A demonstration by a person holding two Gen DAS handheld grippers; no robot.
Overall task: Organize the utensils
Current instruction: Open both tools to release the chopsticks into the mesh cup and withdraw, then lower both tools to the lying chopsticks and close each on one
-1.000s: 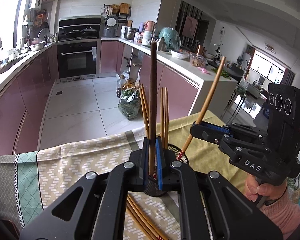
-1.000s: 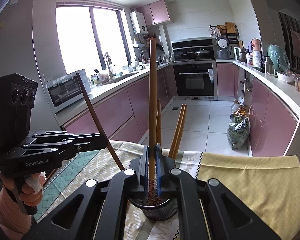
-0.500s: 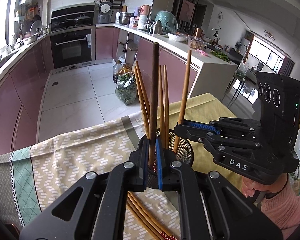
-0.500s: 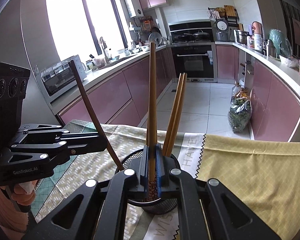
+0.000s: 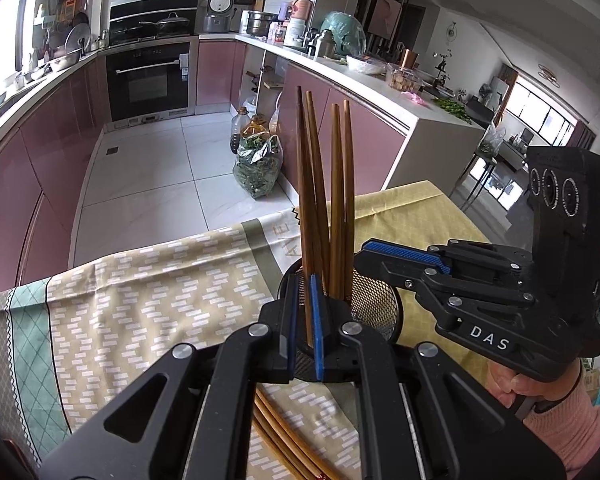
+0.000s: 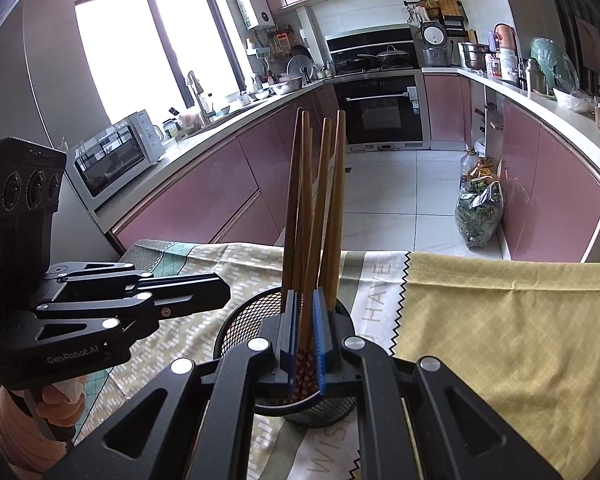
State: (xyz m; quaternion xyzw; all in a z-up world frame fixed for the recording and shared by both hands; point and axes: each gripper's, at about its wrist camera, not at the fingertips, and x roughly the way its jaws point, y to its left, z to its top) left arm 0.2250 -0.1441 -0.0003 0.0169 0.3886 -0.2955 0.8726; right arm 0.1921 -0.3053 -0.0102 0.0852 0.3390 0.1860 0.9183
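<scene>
- Left claw [image 5: 305, 320]: blue pads clamped on one slim brown wooden chopstick [image 5: 307, 216], held upright with its lower end inside the black wire-mesh cup [image 5: 380, 300].
- Right claw [image 6: 305, 328]: likewise pinched narrow on a second brown chopstick [image 6: 305, 220], its patterned lower end down in the same cup.
- Cup contents: further wooden chopsticks [image 5: 342, 200] stand leaning against the rim.
- Surroundings: more loose chopsticks [image 5: 276, 436] lie on the patterned cloth [image 5: 140, 300] covering the tabletop, just beside the cup.
- Technique, as judged: sink each stick until it is well inside the cup, then release one claw at a time, withdrawing straight up to avoid tipping the light cup.
</scene>
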